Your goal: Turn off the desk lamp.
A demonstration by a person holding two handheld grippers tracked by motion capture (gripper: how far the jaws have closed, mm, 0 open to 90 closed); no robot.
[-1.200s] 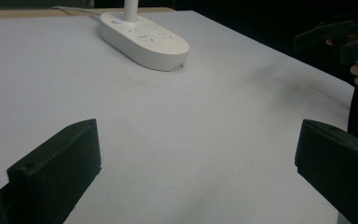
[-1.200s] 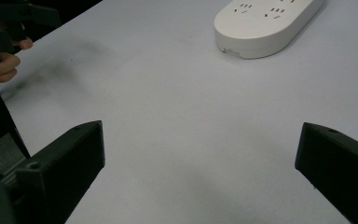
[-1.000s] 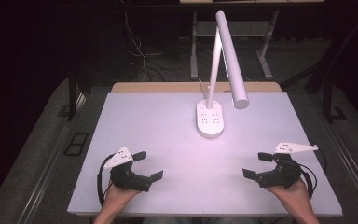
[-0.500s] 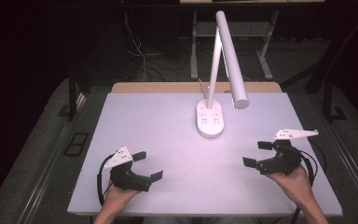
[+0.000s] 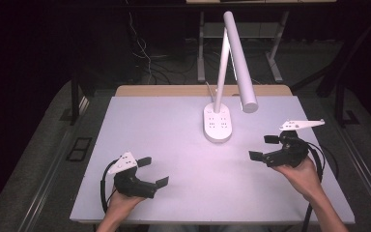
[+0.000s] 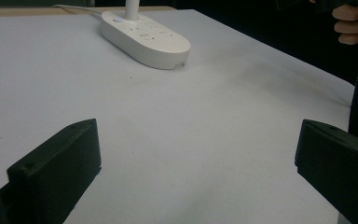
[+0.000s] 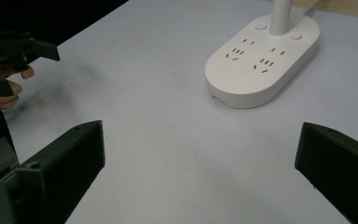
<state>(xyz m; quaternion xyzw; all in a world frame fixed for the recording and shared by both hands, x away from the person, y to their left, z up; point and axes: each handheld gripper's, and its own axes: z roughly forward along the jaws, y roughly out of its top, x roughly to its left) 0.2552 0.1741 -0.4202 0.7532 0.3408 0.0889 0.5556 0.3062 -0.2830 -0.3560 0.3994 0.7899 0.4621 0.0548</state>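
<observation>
currently the desk lamp (image 5: 220, 121) stands upper centre on the worktop (image 5: 174, 125), both the left hand-held gripper (image 5: 149, 170) and right hand-held gripper (image 5: 263, 147) spread and empty; rigid, base-heavy, likely best gripped at its slim stem.

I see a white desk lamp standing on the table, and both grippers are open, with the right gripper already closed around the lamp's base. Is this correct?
One detail is wrong. The right gripper is not closed around the lamp's base: the high view shows it apart from the base, jaws open and holding nothing. The rest stands: the white desk lamp stands on the table, and the left gripper is open too.
</observation>
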